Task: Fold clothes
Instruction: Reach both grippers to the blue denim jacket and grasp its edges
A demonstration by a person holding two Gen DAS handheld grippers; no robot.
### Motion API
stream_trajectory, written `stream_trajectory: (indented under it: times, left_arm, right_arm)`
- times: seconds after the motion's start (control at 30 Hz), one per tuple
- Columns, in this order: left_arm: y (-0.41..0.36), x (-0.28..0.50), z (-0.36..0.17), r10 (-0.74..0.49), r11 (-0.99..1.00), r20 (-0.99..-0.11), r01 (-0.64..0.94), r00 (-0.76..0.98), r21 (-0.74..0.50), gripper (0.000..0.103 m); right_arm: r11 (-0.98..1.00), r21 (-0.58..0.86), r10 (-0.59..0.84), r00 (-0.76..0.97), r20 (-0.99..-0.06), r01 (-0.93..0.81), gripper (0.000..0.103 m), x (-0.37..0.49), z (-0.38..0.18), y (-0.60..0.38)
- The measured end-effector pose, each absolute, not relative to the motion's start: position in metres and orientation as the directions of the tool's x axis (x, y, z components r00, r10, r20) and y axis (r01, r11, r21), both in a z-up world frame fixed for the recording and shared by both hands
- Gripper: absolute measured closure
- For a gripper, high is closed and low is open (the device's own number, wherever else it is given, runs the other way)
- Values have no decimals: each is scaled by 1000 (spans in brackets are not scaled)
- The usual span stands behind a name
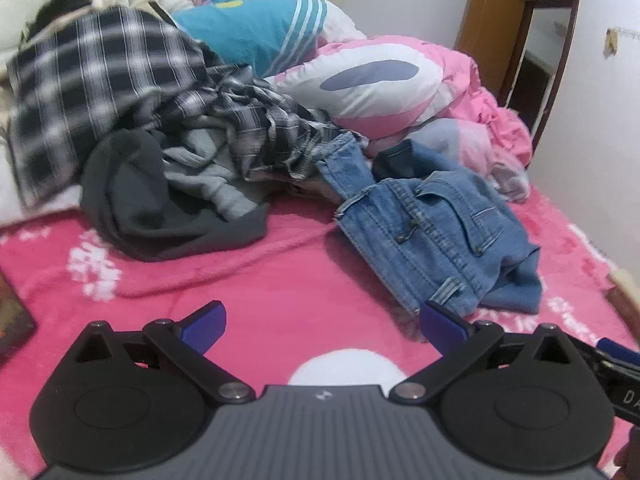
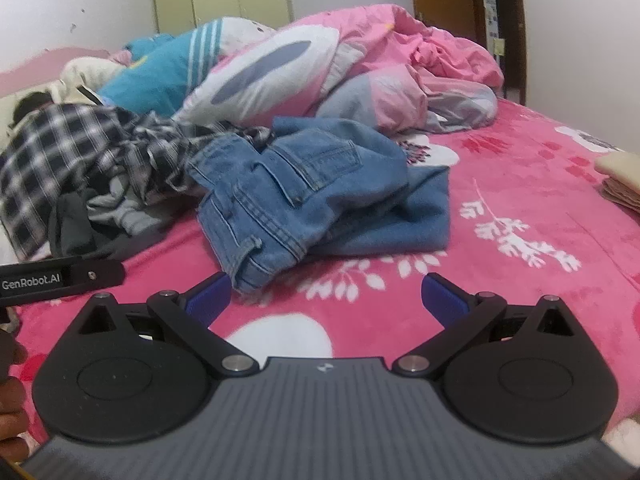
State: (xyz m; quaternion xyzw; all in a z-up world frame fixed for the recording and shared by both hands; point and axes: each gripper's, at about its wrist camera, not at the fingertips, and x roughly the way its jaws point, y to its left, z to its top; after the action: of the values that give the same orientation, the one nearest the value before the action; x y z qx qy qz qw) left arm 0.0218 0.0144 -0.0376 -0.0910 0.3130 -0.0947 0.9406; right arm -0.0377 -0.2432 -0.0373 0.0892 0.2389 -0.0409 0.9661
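Crumpled blue jeans (image 1: 436, 236) (image 2: 304, 196) lie on the pink floral blanket (image 1: 260, 288) (image 2: 532, 184). Left of them sits a heap: a black-and-white plaid shirt (image 1: 100, 92) (image 2: 72, 148), a grey garment (image 1: 208, 176) (image 2: 120, 208) and a dark grey garment (image 1: 132, 204) (image 2: 74, 228). My left gripper (image 1: 323, 326) is open above the blanket, its right finger near the jeans' waistband, nothing between the pads. My right gripper (image 2: 326, 294) is open too, its left finger (image 2: 210, 294) just short of the jeans' nearest corner.
Behind the clothes lie a pink quilt (image 1: 476, 92) (image 2: 420, 48), a white-and-pink pillow (image 1: 372, 80) (image 2: 272, 68) and a teal striped item (image 1: 256, 28) (image 2: 160, 68). Folded beige cloth (image 2: 620, 178) sits at the right bed edge. A dark object (image 1: 14, 316) rests at the left.
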Motion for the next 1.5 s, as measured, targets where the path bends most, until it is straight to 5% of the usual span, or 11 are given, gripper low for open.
stream_trajectory:
  times: [0.37,0.77,0.87,0.93,1.03,1.13,1.5]
  left_arm:
    - [2,71,-57,-376,922,-546,243,749,-302,2]
    - [-24,147,-93,-526,837,-582,256,620,-484,30]
    - [-29,159,-97,-530,826,-587,218,612,-520,33]
    - [-30,164,-98,-536,815,-589,189,605,-548,48]
    - [-32,156,-91,-540,815,-581,209,609,-540,68]
    - [-35,145,-83,-542,821,-570,244,618,-516,83]
    - [-60,46,-56,-727,685,-468,570,502,-453,97]
  right_arm:
    - [995,81,85,928,-364,-60,2,19,4,-260]
    - [976,31,207,871,-445,-216,9,169,14,-279]
    - [979,116,204,831,-518,-168,22,210,3,-292]
    - [973,201,214,784,-582,-116,53,230,-10,-304]
    - [929,365,294,739,-606,-70,82,228,-28,-323]
    - [903,422,334,746,-576,-79,87,203,-32,-332]
    - [825,552,418,785,-457,-118,95,80,-25,-367]
